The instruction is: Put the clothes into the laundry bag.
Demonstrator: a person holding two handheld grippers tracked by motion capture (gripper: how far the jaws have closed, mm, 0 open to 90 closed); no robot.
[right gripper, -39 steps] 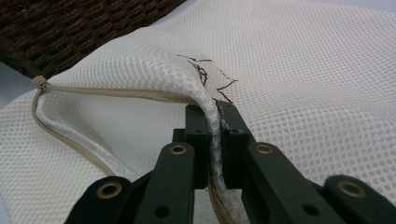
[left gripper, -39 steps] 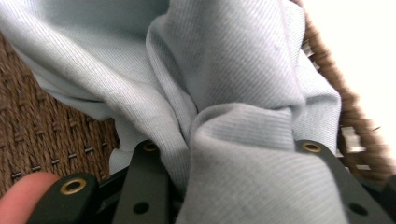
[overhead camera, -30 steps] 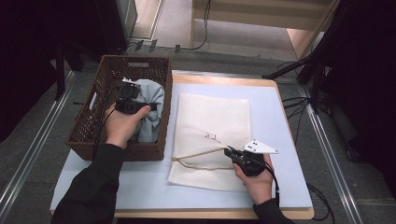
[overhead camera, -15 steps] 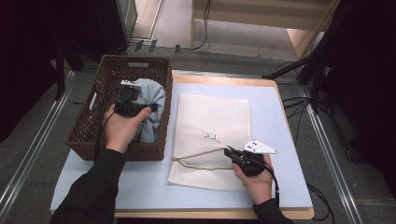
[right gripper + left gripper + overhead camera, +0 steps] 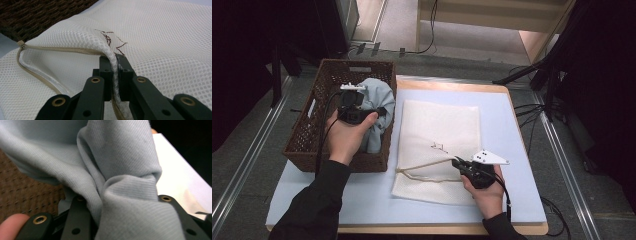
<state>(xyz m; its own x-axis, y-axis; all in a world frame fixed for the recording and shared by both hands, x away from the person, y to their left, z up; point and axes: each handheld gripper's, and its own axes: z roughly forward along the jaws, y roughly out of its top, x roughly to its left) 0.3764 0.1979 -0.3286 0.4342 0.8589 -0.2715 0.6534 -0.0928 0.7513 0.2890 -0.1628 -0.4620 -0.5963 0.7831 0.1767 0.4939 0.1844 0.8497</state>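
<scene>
A person works at a pale blue padded surface (image 5: 512, 125) with a hand-held gripper in each hand. The left hand-held gripper (image 5: 362, 107) is over the dark brown woven wicker basket (image 5: 319, 107), which stands at the left edge of the surface, and its jaws are clamped on a bunched fold of a light blue-grey knitted cotton garment (image 5: 374, 107). In the left gripper view, the garment (image 5: 125, 182) is gathered into a thick twist between the two black jaws, with the basket's brown weave (image 5: 22, 187) behind it at the left. Seen from the high view, most of the garment lies heaped against the basket's right wall, the side nearest the bag.

Just right of the basket, a cream-white rectangular mesh laundry bag (image 5: 442, 125) lies flat on the surface, a small dark stitched mark (image 5: 439, 146) near its middle. The right hand-held gripper (image 5: 458, 163) is at the bag's near part, its jaws closed tight on the upper edge of the bag's mouth. In the right gripper view, the pinched mesh (image 5: 113, 67) stands up in a ridge between the jaws, and the beige zip (image 5: 50, 50) runs off to the left to its end (image 5: 21, 44), with the mouth of the bag gaping below it. The basket's corner (image 5: 45, 17) shows beyond the bag.
</scene>
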